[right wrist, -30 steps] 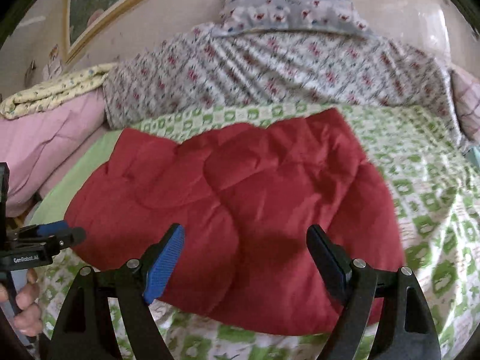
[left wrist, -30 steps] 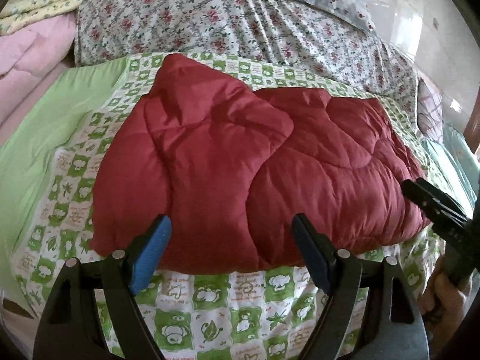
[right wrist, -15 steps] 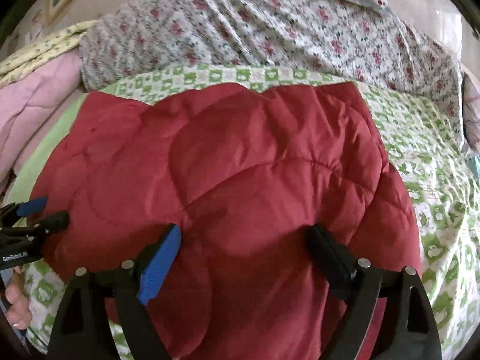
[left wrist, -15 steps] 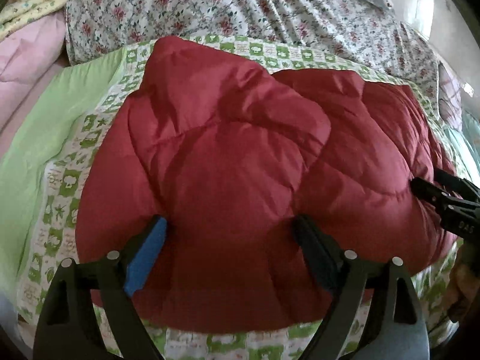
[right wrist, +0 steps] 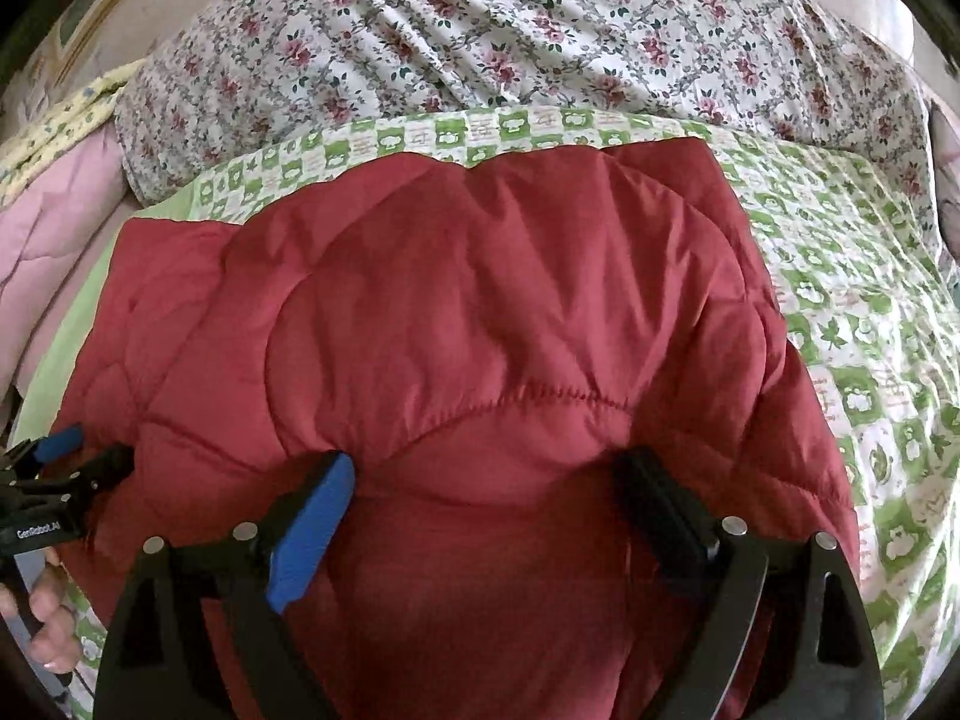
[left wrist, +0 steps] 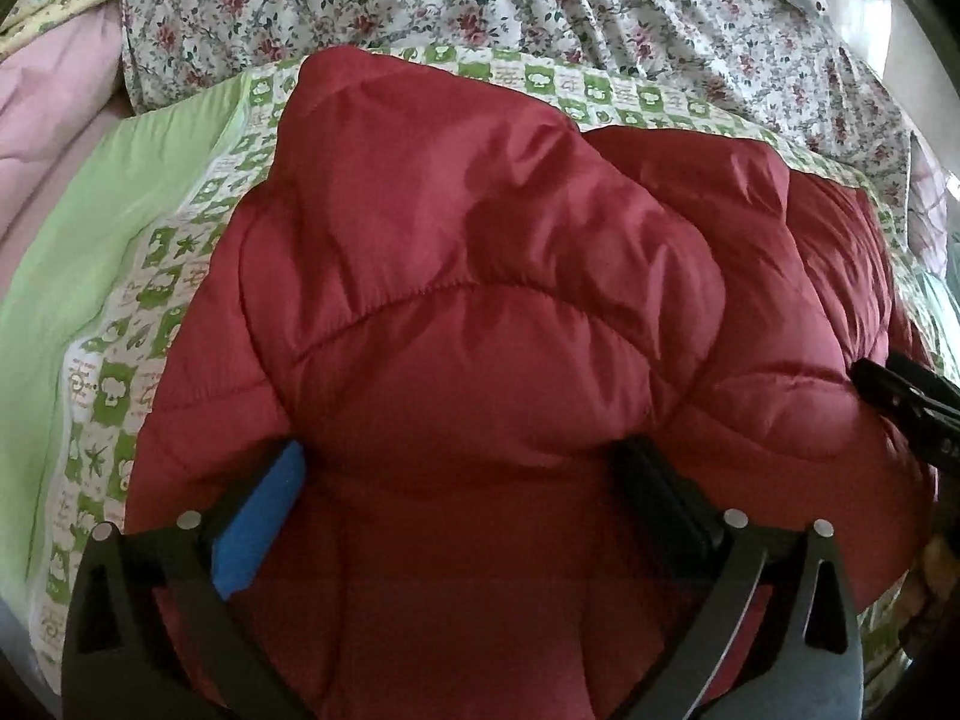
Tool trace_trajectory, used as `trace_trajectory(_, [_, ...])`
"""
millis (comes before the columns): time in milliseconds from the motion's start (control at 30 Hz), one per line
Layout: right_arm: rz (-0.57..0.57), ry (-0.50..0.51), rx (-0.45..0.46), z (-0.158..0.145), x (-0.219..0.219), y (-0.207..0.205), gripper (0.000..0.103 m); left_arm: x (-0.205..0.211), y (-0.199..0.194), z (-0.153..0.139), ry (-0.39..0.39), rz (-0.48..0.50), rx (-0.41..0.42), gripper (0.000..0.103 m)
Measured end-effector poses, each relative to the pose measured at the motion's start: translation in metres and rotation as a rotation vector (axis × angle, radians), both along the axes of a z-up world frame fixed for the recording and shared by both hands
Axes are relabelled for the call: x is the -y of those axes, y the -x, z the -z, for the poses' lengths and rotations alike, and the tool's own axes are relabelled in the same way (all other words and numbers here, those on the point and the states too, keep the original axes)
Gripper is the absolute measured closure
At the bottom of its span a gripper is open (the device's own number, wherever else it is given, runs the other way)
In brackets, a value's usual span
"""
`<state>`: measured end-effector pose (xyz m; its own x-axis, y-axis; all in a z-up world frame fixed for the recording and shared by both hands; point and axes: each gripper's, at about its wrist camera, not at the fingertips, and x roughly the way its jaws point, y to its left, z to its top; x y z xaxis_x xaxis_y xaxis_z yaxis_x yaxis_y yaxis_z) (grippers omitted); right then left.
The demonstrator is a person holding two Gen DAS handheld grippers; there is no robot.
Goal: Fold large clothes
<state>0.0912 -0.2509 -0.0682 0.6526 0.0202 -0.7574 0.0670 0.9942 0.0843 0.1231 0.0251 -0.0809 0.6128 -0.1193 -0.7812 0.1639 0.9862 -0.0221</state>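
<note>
Left gripper: fingers spread wide, tips sunk in the jacket.
Right gripper: likewise spread.
Jacket's near edge: cut off at frame bottom.

One red quilted jacket is seen, spread on one green-and-white checked sheet. Two grippers are counted: the left gripper and the right gripper, each with two fingers. One floral-print cover is seen at the far side, and one pink quilt at the left.
</note>
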Motion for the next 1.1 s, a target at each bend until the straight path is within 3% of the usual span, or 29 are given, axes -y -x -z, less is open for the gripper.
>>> trace_trajectory(233, [-0.003,-0.013,-0.016,0.002,0.004,-0.004,0.011,0.000,-0.008,0.001,-0.001,0.002,-0.025,0.000])
trace_trajectory(333, [-0.006,-0.023,-0.049,-0.009,0.003,-0.003,0.011,-0.002,-0.013,-0.010,0.006,0.018,-0.053,0.000])
trace_trajectory(500, [-0.025,0.006,-0.020,-0.033,0.002,-0.015,0.012,-0.008,-0.038,-0.020,0.004,0.000,-0.057,0.000])
trace_trajectory(667, [-0.017,0.014,-0.106,-0.009,0.016,-0.051,0.009,-0.007,-0.074,-0.012,-0.040,-0.048,-0.080,0.000])
trace_trajectory(900, [0.049,-0.077,-0.099,0.003,0.036,-0.058,0.010,-0.028,-0.118,0.007,0.028,-0.171,-0.159,0.000])
trace_trajectory(1100, [0.057,-0.097,-0.094,0.002,0.039,-0.057,0.010,-0.036,-0.112,0.001,0.048,-0.191,-0.156,0.000])
